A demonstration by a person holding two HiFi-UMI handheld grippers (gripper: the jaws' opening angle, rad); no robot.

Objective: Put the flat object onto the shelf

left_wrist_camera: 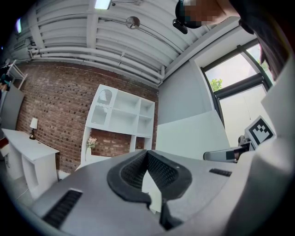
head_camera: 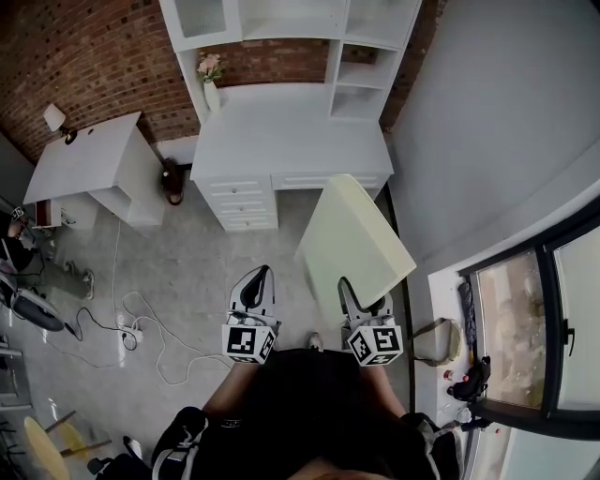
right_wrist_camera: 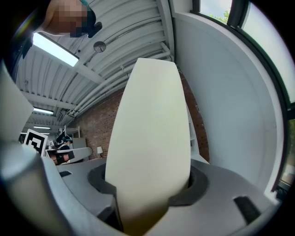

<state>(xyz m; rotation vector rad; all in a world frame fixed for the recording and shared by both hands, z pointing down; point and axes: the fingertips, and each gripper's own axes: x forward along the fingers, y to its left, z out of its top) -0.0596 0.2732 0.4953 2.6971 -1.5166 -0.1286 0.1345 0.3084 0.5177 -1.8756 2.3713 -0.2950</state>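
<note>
My right gripper is shut on the near edge of a pale yellow flat board, which slants up and forward toward the desk. In the right gripper view the board fills the middle and stands between the jaws of that gripper. My left gripper is held beside it, shut and empty; its pads meet at the tips. The white shelf unit stands on a white desk straight ahead against the brick wall. The shelf and the board also show in the left gripper view.
A vase of flowers stands on the desk's left side. A smaller white table with a lamp is at the left. Cables and a power strip lie on the floor. A grey wall and windows close off the right.
</note>
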